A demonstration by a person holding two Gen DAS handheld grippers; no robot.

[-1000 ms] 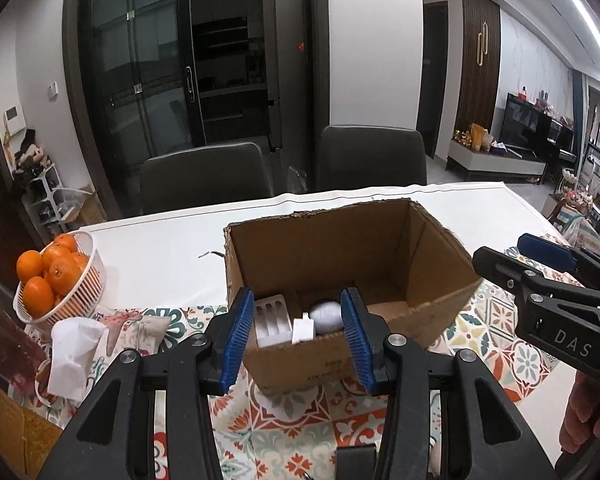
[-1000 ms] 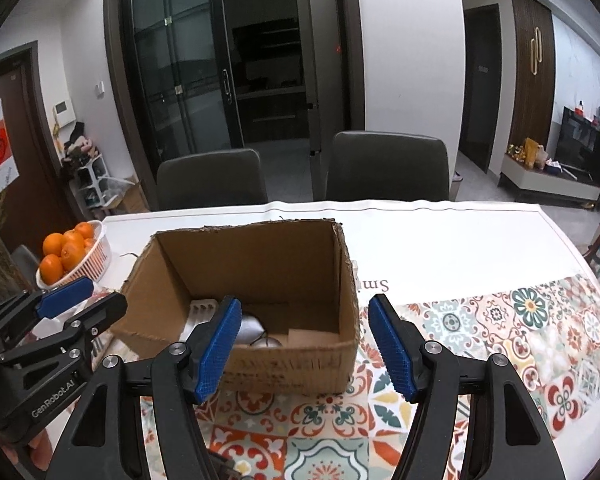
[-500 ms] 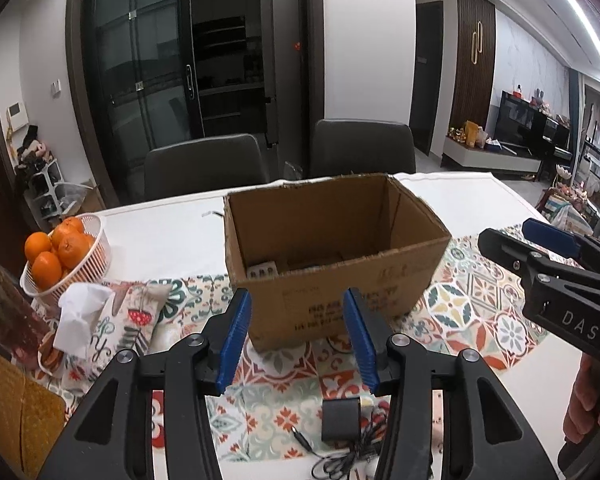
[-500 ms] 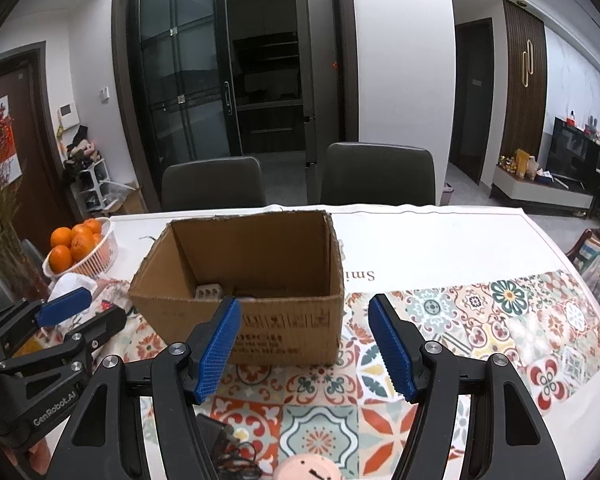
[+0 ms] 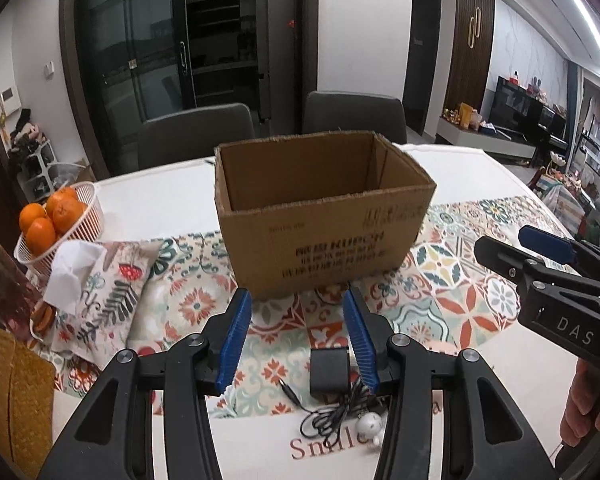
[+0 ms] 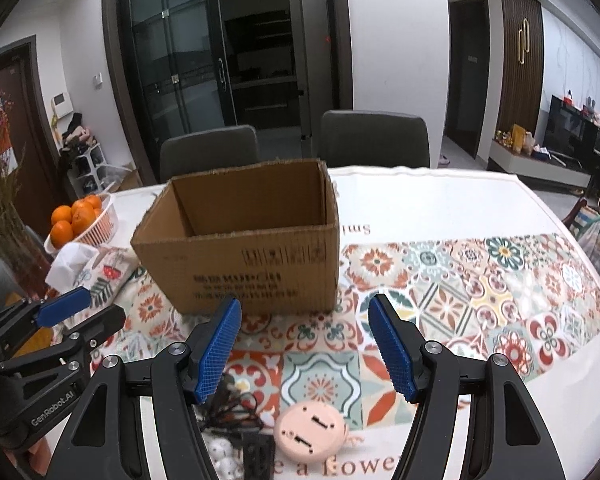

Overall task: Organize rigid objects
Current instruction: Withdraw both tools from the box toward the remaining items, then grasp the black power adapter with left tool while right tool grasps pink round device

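Both grippers, left (image 5: 298,338) and right (image 6: 305,346), hover empty with jaws apart before the open brown cardboard box (image 5: 320,216). Nearer than the box lies a black power adapter (image 5: 329,368); grasp its body, avoiding the cord.

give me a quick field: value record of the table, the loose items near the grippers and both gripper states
container: cardboard box, open top, upright on patterned tablecloth
loose items: black adapter with cable; pink round device; small white ball
left gripper: open, empty
right gripper: open, empty
side items: basket of oranges; tissue pack
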